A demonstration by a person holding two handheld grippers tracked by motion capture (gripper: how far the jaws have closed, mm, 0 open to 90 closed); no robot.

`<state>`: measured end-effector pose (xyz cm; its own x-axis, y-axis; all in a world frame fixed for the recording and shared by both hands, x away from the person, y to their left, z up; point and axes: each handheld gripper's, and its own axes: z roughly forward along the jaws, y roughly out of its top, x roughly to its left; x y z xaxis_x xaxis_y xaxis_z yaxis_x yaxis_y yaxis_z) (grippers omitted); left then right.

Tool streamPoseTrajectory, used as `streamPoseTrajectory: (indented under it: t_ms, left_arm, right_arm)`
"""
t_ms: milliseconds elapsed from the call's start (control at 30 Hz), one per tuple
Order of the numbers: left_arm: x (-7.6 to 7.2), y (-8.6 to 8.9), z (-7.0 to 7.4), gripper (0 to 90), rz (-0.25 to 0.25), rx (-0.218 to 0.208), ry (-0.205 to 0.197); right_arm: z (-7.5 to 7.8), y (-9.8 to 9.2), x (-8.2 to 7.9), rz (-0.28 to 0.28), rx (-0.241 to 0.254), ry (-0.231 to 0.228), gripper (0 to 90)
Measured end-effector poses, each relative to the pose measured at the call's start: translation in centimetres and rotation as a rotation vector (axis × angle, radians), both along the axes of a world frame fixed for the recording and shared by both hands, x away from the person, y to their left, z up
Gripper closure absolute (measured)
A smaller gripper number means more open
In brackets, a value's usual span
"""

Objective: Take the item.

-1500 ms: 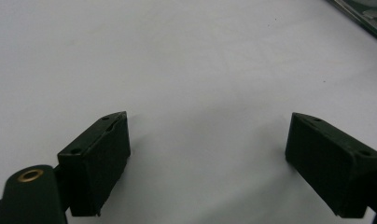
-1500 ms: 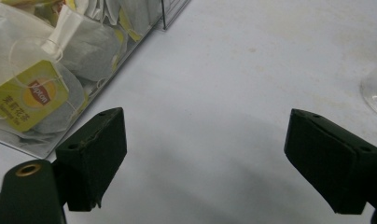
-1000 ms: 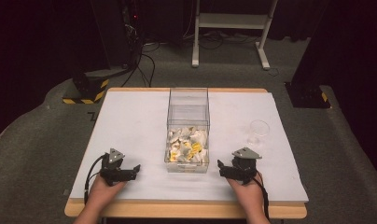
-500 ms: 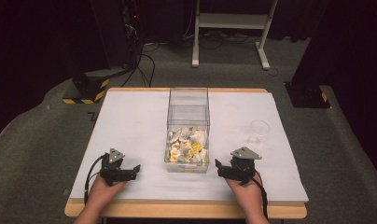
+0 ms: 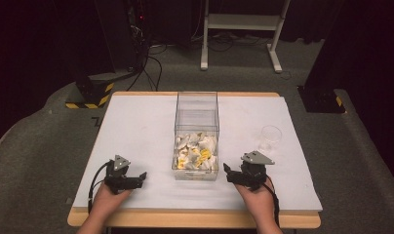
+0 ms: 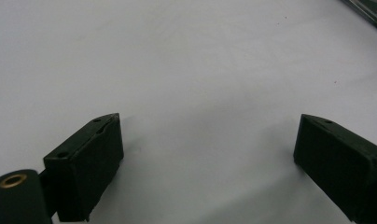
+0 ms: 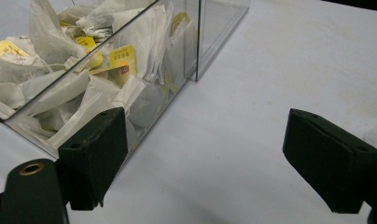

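Note:
A clear plastic box [image 5: 197, 117] stands at the middle of the white table [image 5: 136, 126], its near half heaped with white and yellow tea bags [image 5: 196, 152]. My left gripper [image 5: 142, 176] rests low on the table left of the box, jaws wide apart over bare white surface [image 6: 205, 154], so it is open. To the right of the box my right gripper [image 5: 226, 171] is open too. Its own view has the box's near corner [image 7: 196, 70] and the tea bags [image 7: 84, 74] just beyond its left jaw.
A small clear plastic cup [image 5: 270, 137] stands upright on the table to the right of the box, beyond my right gripper. Bare white surface stretches left and right of the box. Dark floor, cables and a white stand lie past the far edge.
My right gripper has shifted slightly left, toward the box's near right corner. The left gripper has stayed put.

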<state>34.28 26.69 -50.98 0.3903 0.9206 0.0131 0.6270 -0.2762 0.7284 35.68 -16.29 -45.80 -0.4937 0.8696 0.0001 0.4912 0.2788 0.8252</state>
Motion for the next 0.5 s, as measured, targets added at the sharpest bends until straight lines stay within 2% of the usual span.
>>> streamPoseTrajectory:
  t_ms: [500]
  left_arm:
    - [0.0, 0.0, 0.0, 8.9, -0.001, 0.001, 0.001]
  right_arm:
    - [1.5, -0.1, -0.3, 0.024, 0.019, -0.031, 14.7]
